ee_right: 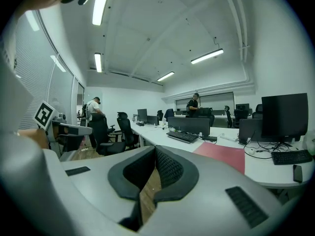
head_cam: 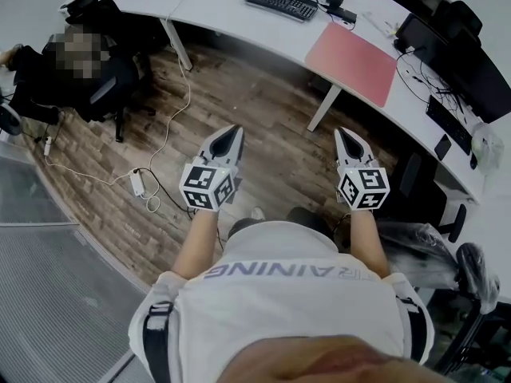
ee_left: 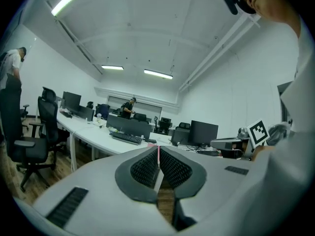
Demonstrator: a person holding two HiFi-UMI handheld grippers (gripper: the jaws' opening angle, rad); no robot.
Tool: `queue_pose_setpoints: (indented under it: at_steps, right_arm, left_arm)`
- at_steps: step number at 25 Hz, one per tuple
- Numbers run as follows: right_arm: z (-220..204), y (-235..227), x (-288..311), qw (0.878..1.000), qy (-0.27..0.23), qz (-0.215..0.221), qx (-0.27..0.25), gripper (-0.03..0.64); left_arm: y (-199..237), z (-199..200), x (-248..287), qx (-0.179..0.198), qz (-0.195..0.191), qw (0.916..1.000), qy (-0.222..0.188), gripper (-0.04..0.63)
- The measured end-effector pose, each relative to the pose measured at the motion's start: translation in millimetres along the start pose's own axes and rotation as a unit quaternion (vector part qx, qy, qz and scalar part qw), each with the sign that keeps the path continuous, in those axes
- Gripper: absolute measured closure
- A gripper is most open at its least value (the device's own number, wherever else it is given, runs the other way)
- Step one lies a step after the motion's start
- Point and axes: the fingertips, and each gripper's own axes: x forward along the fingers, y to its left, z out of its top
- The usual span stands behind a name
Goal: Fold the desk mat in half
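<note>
The red desk mat point(head_cam: 351, 61) lies flat on the long white desk point(head_cam: 223, 14), at its near edge, well ahead of me. Both grippers hang in the air over the wooden floor, short of the desk. My left gripper point(head_cam: 234, 128) is shut with nothing between its jaws. My right gripper point(head_cam: 345, 132) is shut and empty too, and points roughly toward the mat. In the right gripper view the desk mat point(ee_right: 221, 156) shows beyond the closed right gripper point(ee_right: 155, 154). In the left gripper view the left gripper point(ee_left: 157, 163) has its pads together.
A black keyboard point(head_cam: 279, 2) and monitors sit on the desk behind the mat. A person sits in a black chair point(head_cam: 96, 70) at the left. A white cable and power adapter point(head_cam: 137, 183) lie on the floor. More chairs point(head_cam: 447, 206) and cables crowd the right.
</note>
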Motion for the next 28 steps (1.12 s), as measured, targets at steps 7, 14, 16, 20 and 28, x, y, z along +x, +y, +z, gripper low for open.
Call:
queue_pose_setpoints:
  at_steps: [7,14,16,20,28]
  right_arm:
    - [-3,-13,24,1.0,0.016,-0.016,0.001,0.592]
    - [-6,-41,71,1.0,0.02,-0.01,0.02,0.592]
    - [-1,-52,87,1.0,0.016,-0.007,0.021,0.592]
    - [11,-85,118,1.0,0.007,-0.005,0.021,0.592]
    - [8,-171,186,0.999,0.016,0.001,0.047,0.592]
  left_arm:
    - [12,-6,31,-0.007,-0.022,0.9996,0.017,0.557]
    - [37,3,72,0.0,-0.015,0.9996,0.024,0.557]
    - [43,8,87,0.0,-0.011,0.9996,0.025,0.557]
    - [47,21,132,0.013,-0.013,0.9994,0.03,0.557]
    - [50,27,235,0.011,-0.009,0.9984,0.056,0.558]
